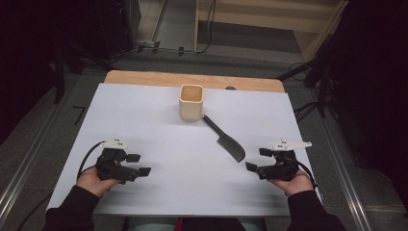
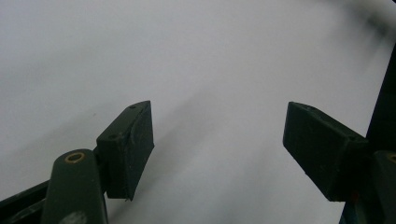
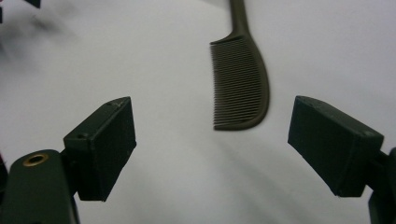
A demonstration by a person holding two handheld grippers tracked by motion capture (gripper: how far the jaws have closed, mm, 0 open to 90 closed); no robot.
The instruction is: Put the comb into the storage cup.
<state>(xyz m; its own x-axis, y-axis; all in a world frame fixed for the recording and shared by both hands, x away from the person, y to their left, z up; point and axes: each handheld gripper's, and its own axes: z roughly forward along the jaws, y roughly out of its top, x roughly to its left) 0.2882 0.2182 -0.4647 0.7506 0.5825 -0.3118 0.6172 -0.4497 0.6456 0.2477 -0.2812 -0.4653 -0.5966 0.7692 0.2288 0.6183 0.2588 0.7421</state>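
One dark comb (image 1: 226,139) lies flat on my white sheet (image 1: 159,115), with one cream cup (image 1: 191,101) right behind it.

The comb's handle tip is just beside the cup, maybe touching; I cannot tell. I see no writing on anything. My right gripper view shows the comb's (image 3: 240,79) thin teeth up close; the high view does not. My left gripper (image 1: 137,164) and right gripper (image 1: 257,159) are both spread wide and hold nothing, each well apart from the comb.
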